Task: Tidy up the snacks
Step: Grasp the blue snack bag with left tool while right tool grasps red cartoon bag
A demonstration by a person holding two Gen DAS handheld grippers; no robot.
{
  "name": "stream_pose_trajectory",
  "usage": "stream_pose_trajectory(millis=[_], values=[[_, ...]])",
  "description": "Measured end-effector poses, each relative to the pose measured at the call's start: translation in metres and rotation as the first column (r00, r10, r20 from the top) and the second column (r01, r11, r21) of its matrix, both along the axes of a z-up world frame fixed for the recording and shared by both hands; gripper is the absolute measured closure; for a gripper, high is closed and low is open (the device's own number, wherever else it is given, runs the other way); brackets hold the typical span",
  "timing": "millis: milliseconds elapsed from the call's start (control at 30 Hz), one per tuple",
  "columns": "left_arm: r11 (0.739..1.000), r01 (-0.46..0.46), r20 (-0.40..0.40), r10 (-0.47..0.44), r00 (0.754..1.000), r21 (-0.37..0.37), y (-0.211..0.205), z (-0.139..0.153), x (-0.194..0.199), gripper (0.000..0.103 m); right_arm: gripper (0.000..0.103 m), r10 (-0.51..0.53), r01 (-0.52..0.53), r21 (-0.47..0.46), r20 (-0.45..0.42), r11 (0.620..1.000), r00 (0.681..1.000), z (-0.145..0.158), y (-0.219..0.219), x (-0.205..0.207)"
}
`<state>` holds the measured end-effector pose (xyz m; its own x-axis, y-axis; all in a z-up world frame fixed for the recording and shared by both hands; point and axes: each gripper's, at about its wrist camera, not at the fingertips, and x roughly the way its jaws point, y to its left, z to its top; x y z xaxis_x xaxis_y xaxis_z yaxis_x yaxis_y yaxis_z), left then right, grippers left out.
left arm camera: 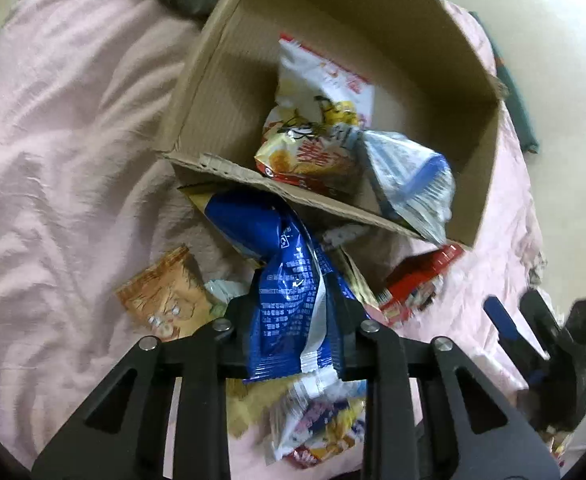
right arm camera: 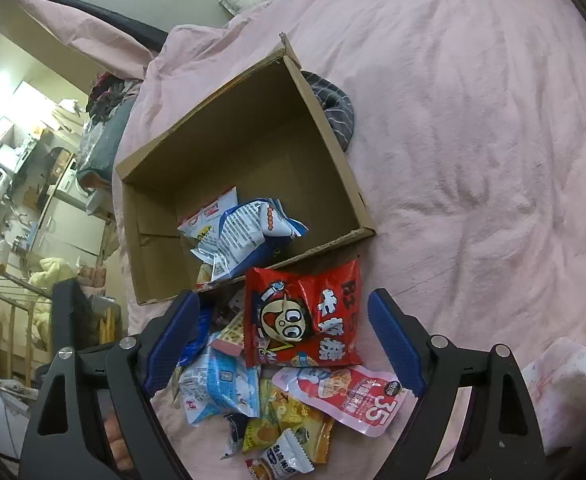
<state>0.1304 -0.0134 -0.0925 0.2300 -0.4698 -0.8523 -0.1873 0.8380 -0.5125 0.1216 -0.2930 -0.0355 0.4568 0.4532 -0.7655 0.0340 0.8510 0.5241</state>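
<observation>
My left gripper [left arm camera: 289, 320] is shut on a crumpled blue snack packet [left arm camera: 281, 264], which sticks up between the fingers just in front of the open cardboard box [left arm camera: 333, 20]. Inside the box lie a yellow-and-white packet [left arm camera: 317, 148] and a blue-and-white packet [left arm camera: 413, 180]. My right gripper [right arm camera: 283, 300] is open, its blue pads [right arm camera: 397, 340] either side of a red packet [right arm camera: 305, 316] that lies on the bed before the box [right arm camera: 333, 152]. Around it lie a pink pouch [right arm camera: 349, 396], a light blue packet [right arm camera: 221, 392] and yellow packets [right arm camera: 289, 424].
Everything rests on a wrinkled pink bed cover [right arm camera: 473, 120]. A grey garment [right arm camera: 337, 108] lies behind the box. An orange packet [left arm camera: 161, 300] and a red packet [left arm camera: 417, 280] lie beside my left gripper. A patterned pillow [right arm camera: 569, 384] sits at the right.
</observation>
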Motion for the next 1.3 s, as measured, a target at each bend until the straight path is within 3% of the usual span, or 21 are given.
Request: stream_pose_trajectory(millis=[167, 267, 400, 633, 800, 900, 1167, 1200, 1300], values=[[0.999, 0.043, 0.089, -0.043, 0.995, -0.008, 0.007, 0.039, -0.029, 0.081, 0.014, -0.004, 0.004, 0.019, -0.044, 1.0, 0.999, -0.01, -0.001, 0.004], [0.997, 0.073, 0.169, -0.077, 0.983, 0.03, 0.02, 0.064, -0.046, 0.081, 0.014, 0.008, -0.005, 0.027, -0.112, 1.0, 0.994, -0.023, 0.001, 0.007], [0.994, 0.055, 0.248, -0.078, 0.966, 0.099, 0.045, 0.089, -0.067, 0.081, 0.006, 0.029, -0.025, 0.02, -0.226, 0.999, 0.974, -0.05, 0.011, 0.009], [0.992, 0.035, 0.248, -0.065, 0.967, 0.123, 0.063, 0.096, -0.078, 0.081, 0.003, 0.029, -0.047, -0.057, -0.286, 0.997, 0.958, -0.074, 0.029, 0.021], [0.99, 0.048, 0.307, -0.087, 0.948, 0.131, 0.056, 0.098, -0.073, 0.081, 0.004, 0.051, -0.085, -0.102, -0.301, 0.991, 0.952, -0.084, 0.043, 0.031], [0.989, 0.052, 0.299, -0.092, 0.95, 0.138, 0.05, 0.092, -0.07, 0.081, 0.004, 0.066, -0.129, -0.189, -0.31, 0.973, 0.949, -0.089, 0.052, 0.036], [0.982, 0.102, 0.316, -0.149, 0.937, 0.16, 0.03, 0.091, -0.068, 0.081, 0.035, 0.111, -0.173, -0.2, -0.285, 0.964, 0.952, -0.087, 0.057, 0.032], [0.981, 0.104, 0.312, -0.152, 0.938, 0.165, 0.029, 0.09, -0.068, 0.081, 0.044, 0.115, -0.177, -0.212, -0.278, 0.961, 0.954, -0.085, 0.057, 0.029], [0.981, 0.103, 0.298, -0.149, 0.943, 0.162, 0.032, 0.086, -0.069, 0.081, 0.053, 0.138, -0.199, -0.222, -0.262, 0.955, 0.955, -0.081, 0.057, 0.025]])
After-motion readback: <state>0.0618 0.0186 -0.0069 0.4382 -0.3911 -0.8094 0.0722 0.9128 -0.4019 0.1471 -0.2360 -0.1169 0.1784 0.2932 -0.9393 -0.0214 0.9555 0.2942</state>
